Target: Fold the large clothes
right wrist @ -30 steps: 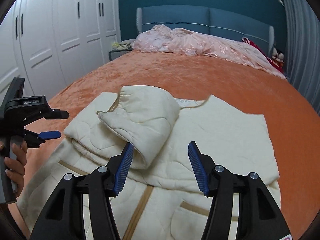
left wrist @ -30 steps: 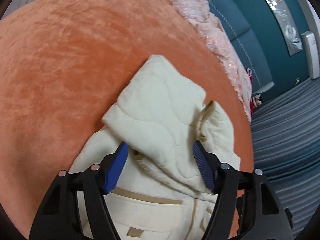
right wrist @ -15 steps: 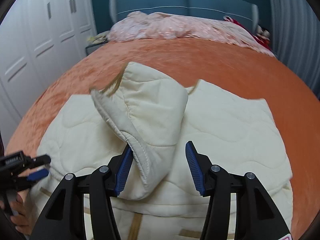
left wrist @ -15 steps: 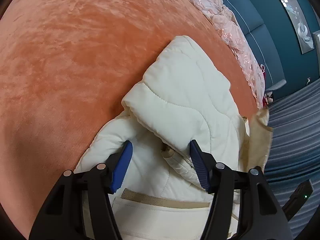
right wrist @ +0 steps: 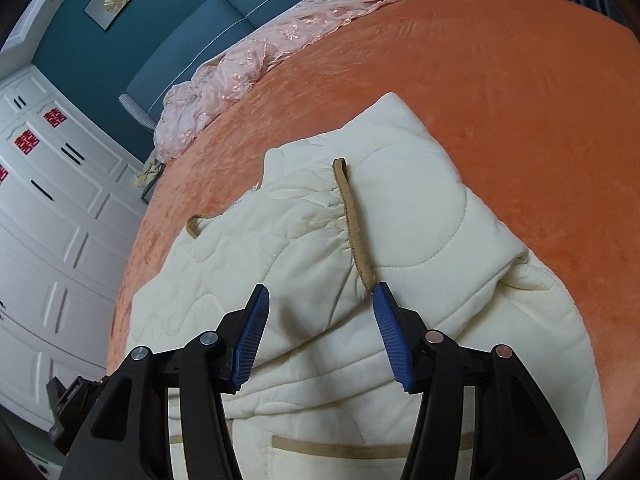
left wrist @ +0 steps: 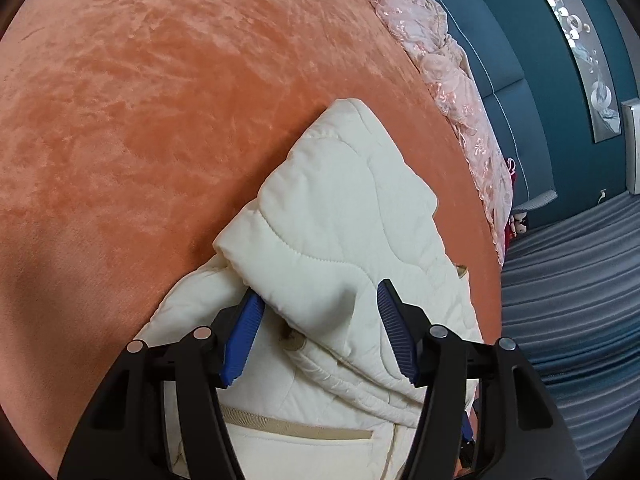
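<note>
A quilted jacket (right wrist: 304,264) lies on a bedspread (right wrist: 520,80) at lower centre, a sleeve (left wrist: 340,208) folded over it. A lace garment (right wrist: 248,64) lies behind, before the headboard (right wrist: 168,48). Wardrobe doors (right wrist: 52,208) stand left.

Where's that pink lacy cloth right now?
The pink lacy cloth lies bunched along the far edge of the orange bed, against the blue headboard, well beyond the cream jacket; the left view shows it at upper right.
</note>
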Available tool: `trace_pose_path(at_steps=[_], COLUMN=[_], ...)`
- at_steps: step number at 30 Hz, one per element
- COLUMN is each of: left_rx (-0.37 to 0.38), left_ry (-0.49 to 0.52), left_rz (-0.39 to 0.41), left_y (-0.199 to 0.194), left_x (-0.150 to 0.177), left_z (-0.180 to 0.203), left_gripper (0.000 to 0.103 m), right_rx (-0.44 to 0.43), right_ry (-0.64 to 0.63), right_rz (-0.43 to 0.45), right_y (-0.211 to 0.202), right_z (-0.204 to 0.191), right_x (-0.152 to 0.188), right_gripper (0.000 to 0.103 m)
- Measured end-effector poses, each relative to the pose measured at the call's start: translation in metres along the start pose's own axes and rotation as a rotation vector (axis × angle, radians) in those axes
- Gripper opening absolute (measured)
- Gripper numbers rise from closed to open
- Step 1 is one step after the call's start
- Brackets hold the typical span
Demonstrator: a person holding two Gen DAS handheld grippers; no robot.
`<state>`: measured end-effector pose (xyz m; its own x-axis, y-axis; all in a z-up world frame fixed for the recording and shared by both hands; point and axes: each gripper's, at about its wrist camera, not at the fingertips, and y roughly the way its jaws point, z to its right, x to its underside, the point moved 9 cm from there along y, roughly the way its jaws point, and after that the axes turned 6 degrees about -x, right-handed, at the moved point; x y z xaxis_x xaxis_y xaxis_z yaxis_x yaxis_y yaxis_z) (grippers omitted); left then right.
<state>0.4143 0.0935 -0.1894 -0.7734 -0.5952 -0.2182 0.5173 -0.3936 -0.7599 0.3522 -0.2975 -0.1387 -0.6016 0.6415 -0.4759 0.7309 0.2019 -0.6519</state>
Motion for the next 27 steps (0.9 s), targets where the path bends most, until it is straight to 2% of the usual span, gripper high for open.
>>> trace_pose_path(at_steps=[2,3,4,6,9,11,17,22,27], left_rx=[-0.003,-0.008,-0.023,-0.044,-0.071,-0.085,-0.165,-0.219,-0.275], left_ry=[-0.031,-0.043,-0.043,-0.019,0.03,0.054,0.181,0.289,0.402], left_rz=[-0.02,-0.026,-0.026,-0.012,0.012,0.015,0.048,0.094,0.173], left_y=[0.007,0.01,0.01,0.009,0.006,0.006,0.012,0.021,0.024], left_x=[-0.003,-0.004,-0.005,-0.006,-0.005,-0.003,0.006,0.014,0.022], left_z=[-0.003,-0.005,-0.007,-0.007,-0.008,-0.01,-0.01,-0.011,-0.009], left_gripper=[0.055,0.047,0.042,0.028,0.015,0.013,0.012,0.013,0.013], right_rx=[0.01,0.02,0.028,0.013,0.055,0.114,0.233,0.269,0.28], right_ry=[-0.001,-0.004,-0.006,-0.008,-0.084,-0.157,-0.291,-0.336,-0.366], right_rz=[-0.002,-0.005,-0.01,-0.024,-0.001,0.009,-0.018,-0.014,-0.006], right_y=[0.005,0.007,0.005,0.008,0.004,0.0,0.007,0.016,0.021], right_z=[0.0,0.0,0.001,0.0,-0.004,-0.006,0.01,0.02,0.024], right_x=[-0.006,-0.007,-0.004,-0.004,-0.004,-0.001,0.015,0.024,0.029], right_gripper=[0.052,0.043,0.028,0.012,0.01,0.009,0.009,0.009,0.009])
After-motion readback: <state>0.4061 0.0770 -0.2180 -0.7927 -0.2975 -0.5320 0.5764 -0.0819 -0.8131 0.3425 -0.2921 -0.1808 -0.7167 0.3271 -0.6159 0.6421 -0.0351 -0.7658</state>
